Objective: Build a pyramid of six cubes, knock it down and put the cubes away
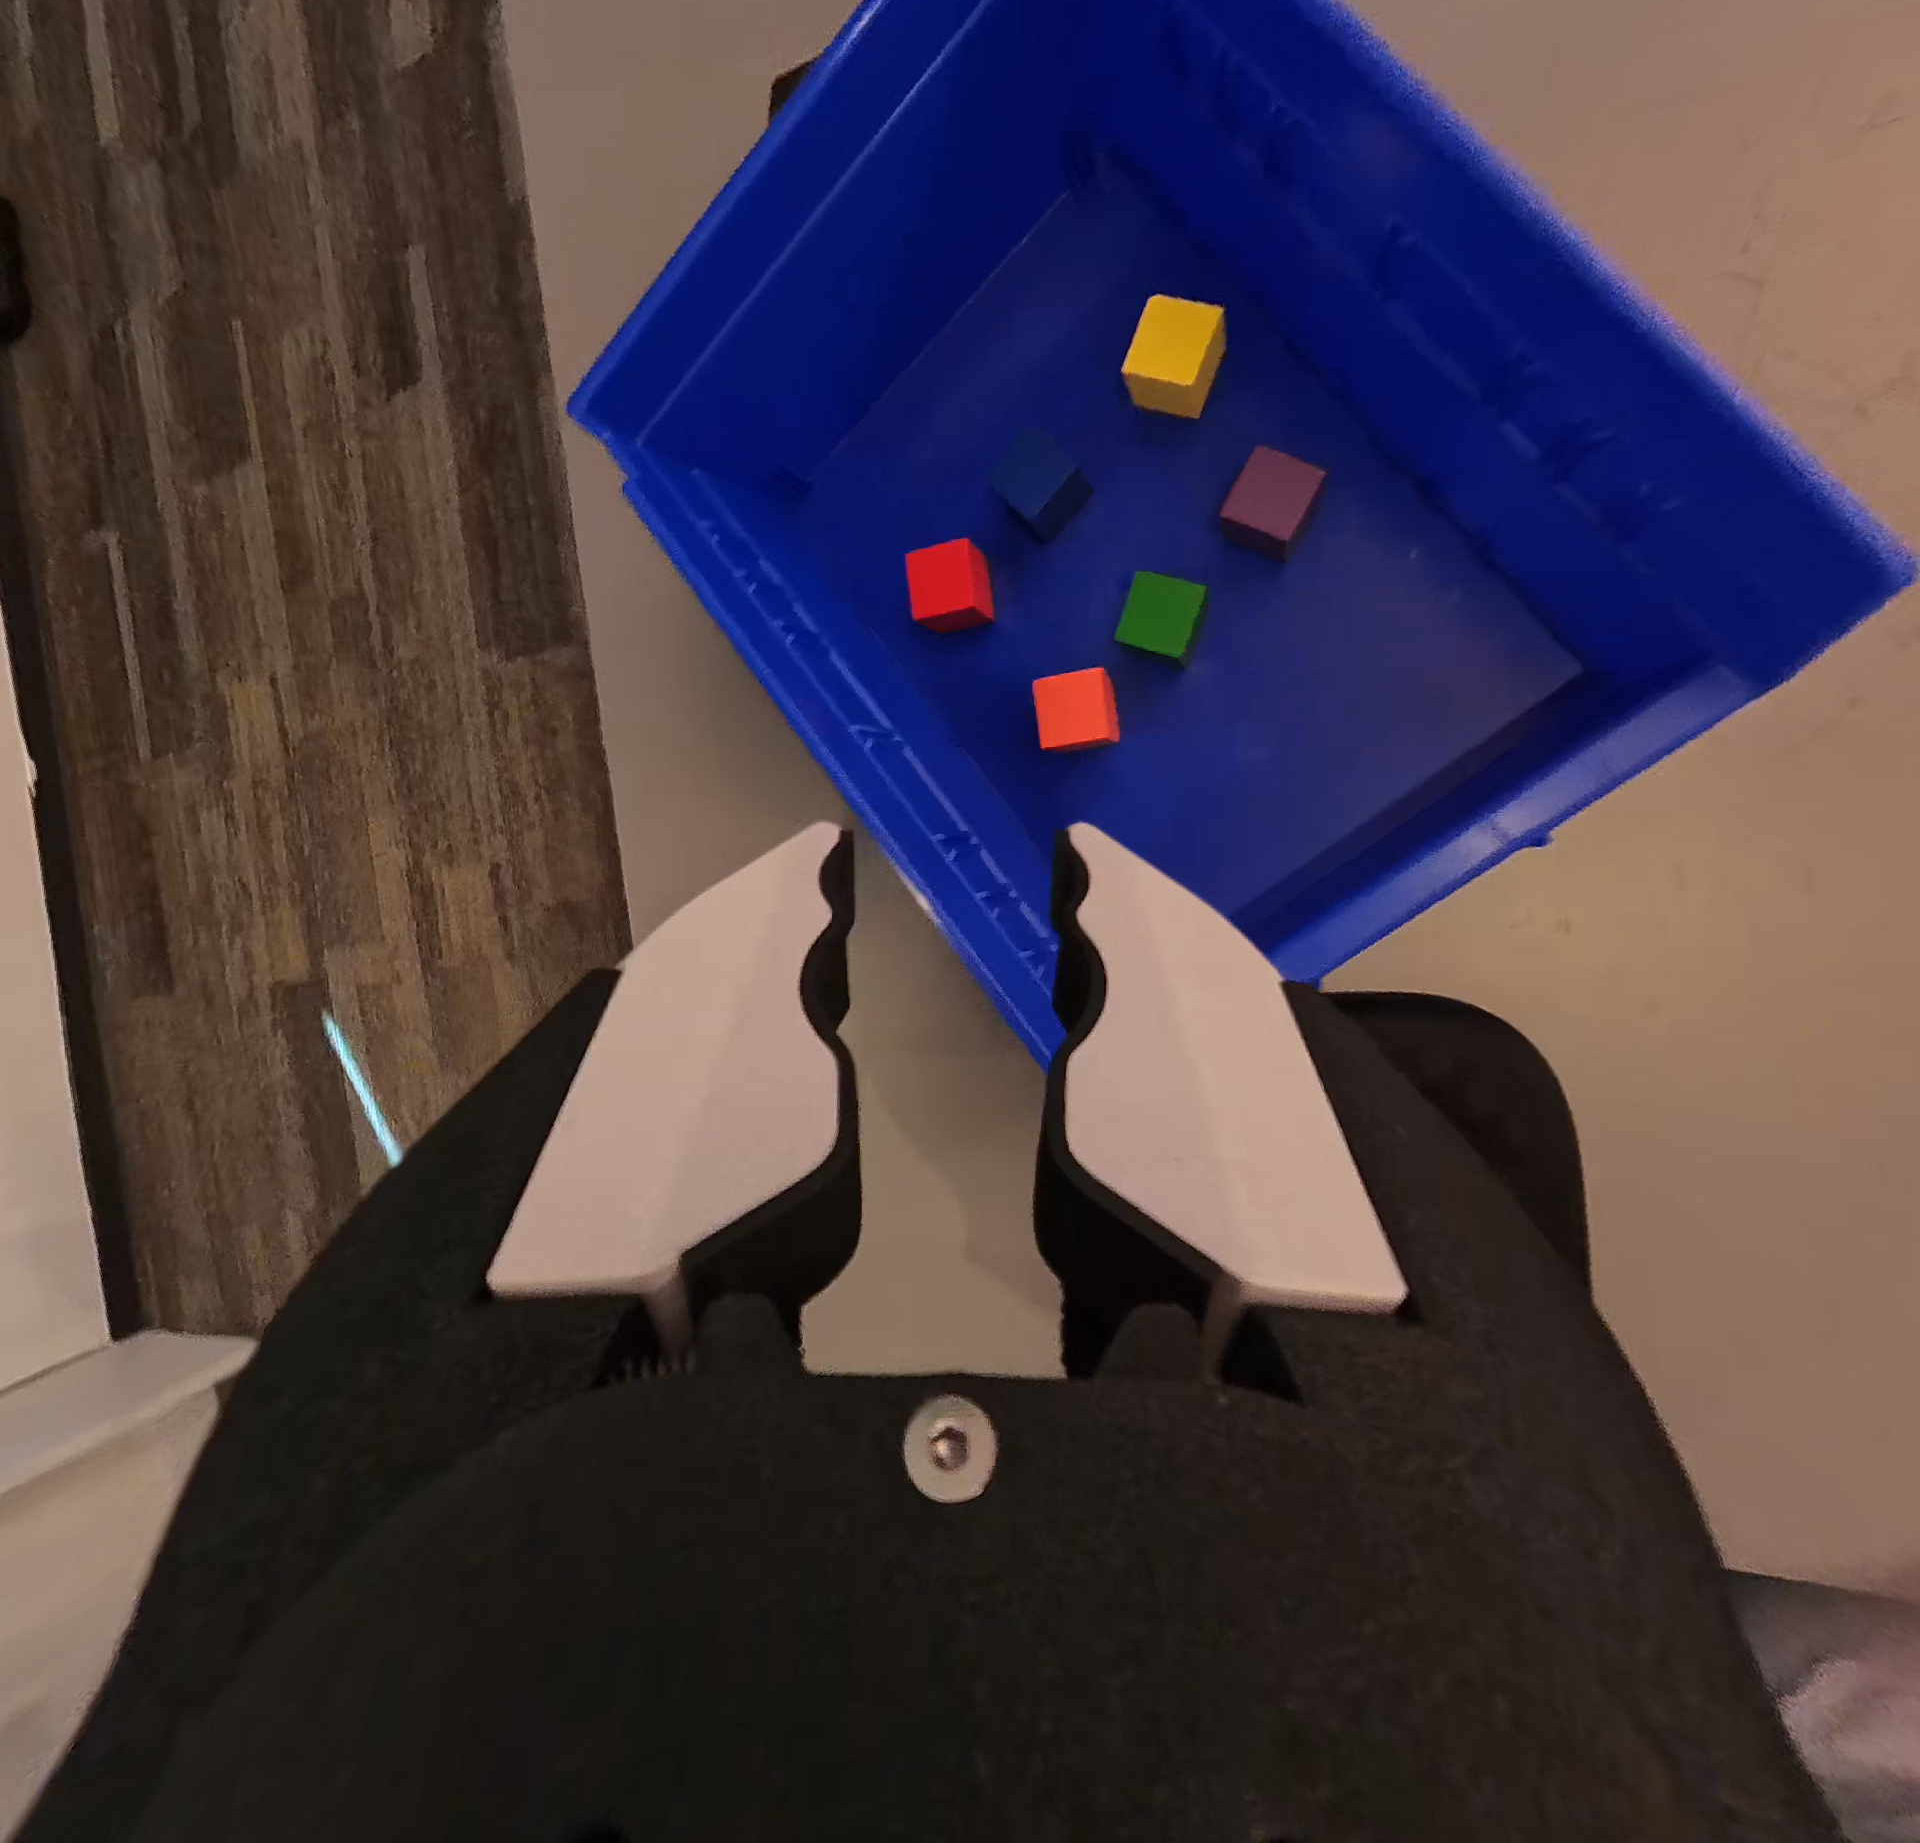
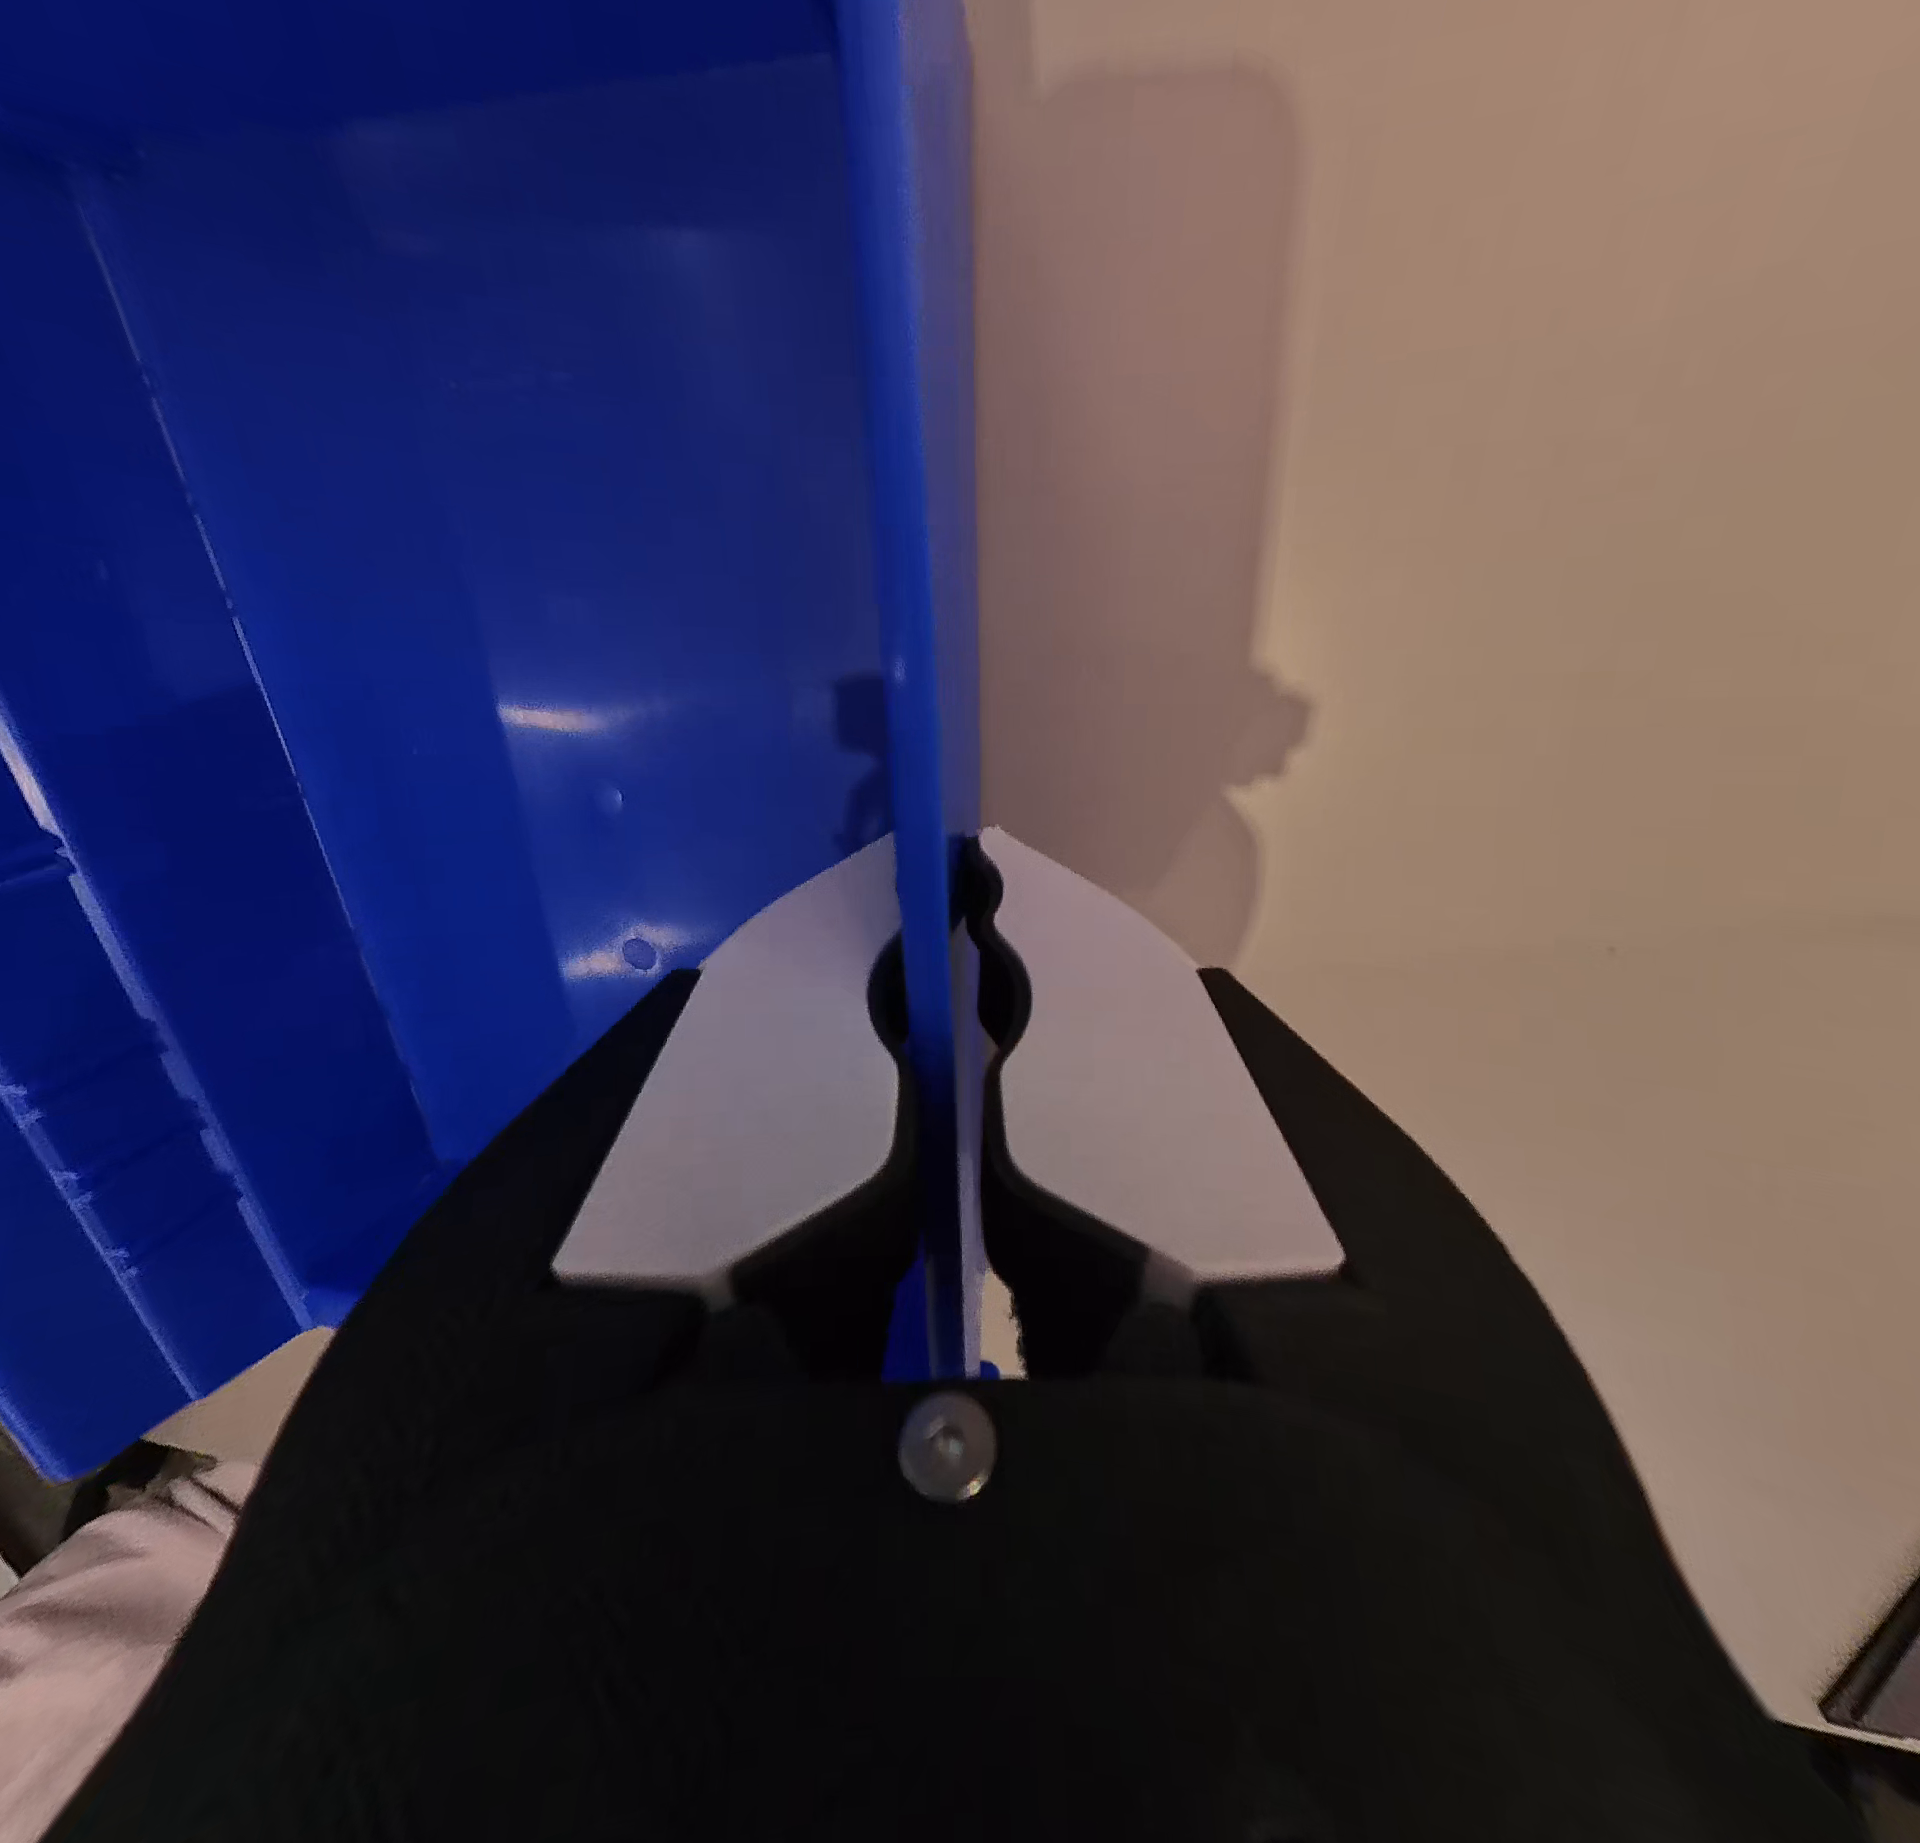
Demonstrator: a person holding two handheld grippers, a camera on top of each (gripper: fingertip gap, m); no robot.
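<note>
In the left wrist view, the left gripper [image 1: 954, 843] is hovering over the pale table [image 1: 1714, 1222] with its fingers spread apart and nothing lying between them. Its fingertips are sitting just beside the near corner of the blue bin [image 1: 1039, 100], which is resting on the table at an angle to the view.

Inside the bin, six cubes are lying apart from one another on the floor of the bin. The orange cube [image 1: 1075, 707] is lying nearest the gripper. The green cube [image 1: 1161, 614] and the red cube [image 1: 948, 584] are lying just beyond it. The dark blue cube [image 1: 1040, 482] and the purple cube [image 1: 1272, 500] are lying farther in. The yellow cube [image 1: 1174, 354] is lying farthest.

A grey wood-grain floor [image 1: 260, 546] is showing past the left edge of the table.

In the right wrist view, the right gripper [image 2: 940, 853] is clamping the rim of the bin's wall [image 2: 904, 546], with one finger sitting inside the bin and the other outside.
</note>
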